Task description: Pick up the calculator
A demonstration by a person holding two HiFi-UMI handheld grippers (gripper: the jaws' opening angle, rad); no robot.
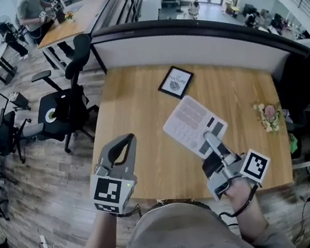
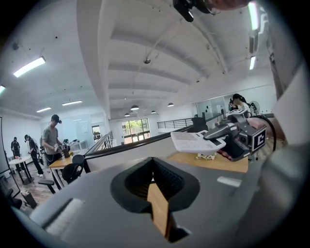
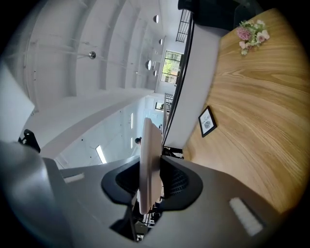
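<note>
My right tool (image 1: 210, 138) pinched the calculator (image 1: 192, 124) by its near end. Its long axis ran away from me, up and leftward, clear above the bench (image 1: 140, 102). My left tool (image 1: 127, 140), pressed together and empty, hung well apart to its left.
</note>
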